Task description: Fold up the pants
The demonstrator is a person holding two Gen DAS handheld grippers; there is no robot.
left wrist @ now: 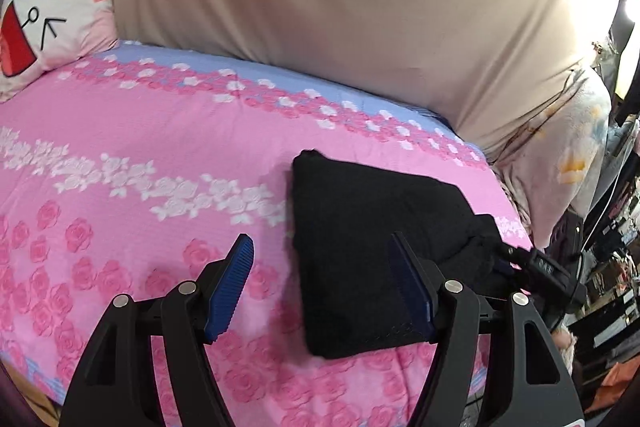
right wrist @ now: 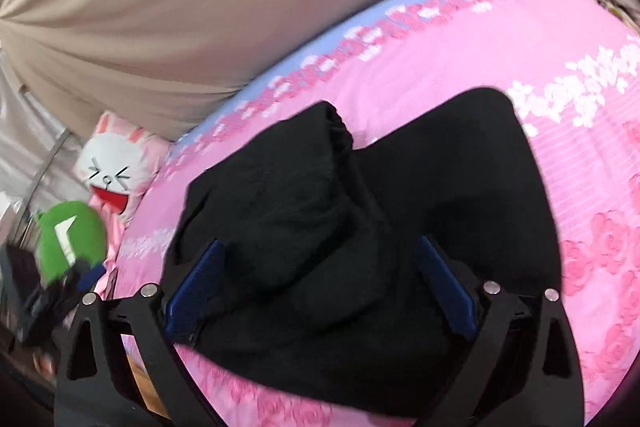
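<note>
The black pants [left wrist: 352,219] lie folded into a compact bundle on the pink floral bedsheet [left wrist: 140,131]. In the left wrist view my left gripper [left wrist: 320,239] is open above the sheet. Its right finger hangs over the bundle's near edge, its left finger over bare sheet, and nothing is held. The right wrist view has my right gripper [right wrist: 319,243] open, hovering over the pants [right wrist: 440,167]. Its blue pads [right wrist: 196,283] straddle a thick fold without pressing on it. The elastic waistband shows at the bundle's top.
A beige cloth [left wrist: 340,7] hangs behind the bed. A white rabbit cushion [left wrist: 44,15] lies at the bed's far left corner, next to a green plush [right wrist: 72,239]. A pale fleece blanket [left wrist: 568,155] lies at the right end. Cluttered shelves stand past the right edge.
</note>
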